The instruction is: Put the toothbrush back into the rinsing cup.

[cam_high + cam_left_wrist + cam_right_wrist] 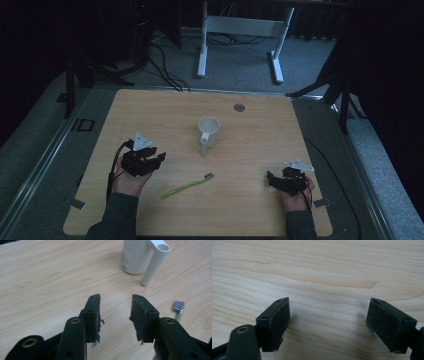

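A white cup (209, 131) with a tube-shaped handle stands upright near the middle of the wooden table (150, 110). A green toothbrush (187, 186) lies flat in front of it, bristle head toward the right. My left gripper (159, 159) is held at the left, jaws apart with nothing between them. In the left gripper view the cup (136, 256) stands ahead and the toothbrush head (178, 307) lies to the right of my left gripper (115, 307). My right gripper (270, 179) rests at the right, open over bare wood (328, 307).
A round grey cable port (239, 107) sits in the table near its far edge. Beyond the table stand a white desk frame (240, 30) and cables on grey carpet. Dark stands flank both sides.
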Motion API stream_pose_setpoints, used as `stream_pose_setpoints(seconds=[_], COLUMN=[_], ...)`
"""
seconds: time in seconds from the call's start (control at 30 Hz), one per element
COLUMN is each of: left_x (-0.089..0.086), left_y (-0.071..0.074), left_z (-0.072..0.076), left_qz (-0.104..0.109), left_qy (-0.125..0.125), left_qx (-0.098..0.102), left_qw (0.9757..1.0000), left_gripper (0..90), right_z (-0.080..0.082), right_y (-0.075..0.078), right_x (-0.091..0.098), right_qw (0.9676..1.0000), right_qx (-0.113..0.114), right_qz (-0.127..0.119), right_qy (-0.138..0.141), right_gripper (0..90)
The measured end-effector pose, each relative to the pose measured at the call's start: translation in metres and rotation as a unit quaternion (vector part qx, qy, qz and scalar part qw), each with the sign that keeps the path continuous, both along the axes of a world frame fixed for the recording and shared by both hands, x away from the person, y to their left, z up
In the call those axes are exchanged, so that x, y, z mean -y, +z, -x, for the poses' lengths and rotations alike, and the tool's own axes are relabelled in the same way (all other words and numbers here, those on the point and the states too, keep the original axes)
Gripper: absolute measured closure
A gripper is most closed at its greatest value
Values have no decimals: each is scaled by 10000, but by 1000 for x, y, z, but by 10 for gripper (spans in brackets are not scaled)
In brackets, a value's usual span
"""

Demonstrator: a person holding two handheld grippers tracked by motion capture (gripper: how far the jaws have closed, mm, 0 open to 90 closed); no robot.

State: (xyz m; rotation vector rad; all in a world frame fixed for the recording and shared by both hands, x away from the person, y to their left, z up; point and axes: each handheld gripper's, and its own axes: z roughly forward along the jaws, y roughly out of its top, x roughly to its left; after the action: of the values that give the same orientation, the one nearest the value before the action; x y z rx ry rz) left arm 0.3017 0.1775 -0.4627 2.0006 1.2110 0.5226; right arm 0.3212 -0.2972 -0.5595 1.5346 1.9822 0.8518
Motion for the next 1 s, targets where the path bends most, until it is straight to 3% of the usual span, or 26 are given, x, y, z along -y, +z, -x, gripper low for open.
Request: stream_pose_setpoints(seconds=[0.37,1.0], left_x=[10,24], left_y=[7,15], left_z=[0,-5], left_qz=[-109,-179], left_qy=[-470,-807], left_qx=[5,-83], left_qw=[9988,9965], left_gripper=[605,618], right_z=[0,0], right_y=[0,0], right_x=[0,0], right_qw=[10000,10000], right_qx=[4,1], right_qz=[1,1], right_qy=[4,10], right_gripper=[184,182])
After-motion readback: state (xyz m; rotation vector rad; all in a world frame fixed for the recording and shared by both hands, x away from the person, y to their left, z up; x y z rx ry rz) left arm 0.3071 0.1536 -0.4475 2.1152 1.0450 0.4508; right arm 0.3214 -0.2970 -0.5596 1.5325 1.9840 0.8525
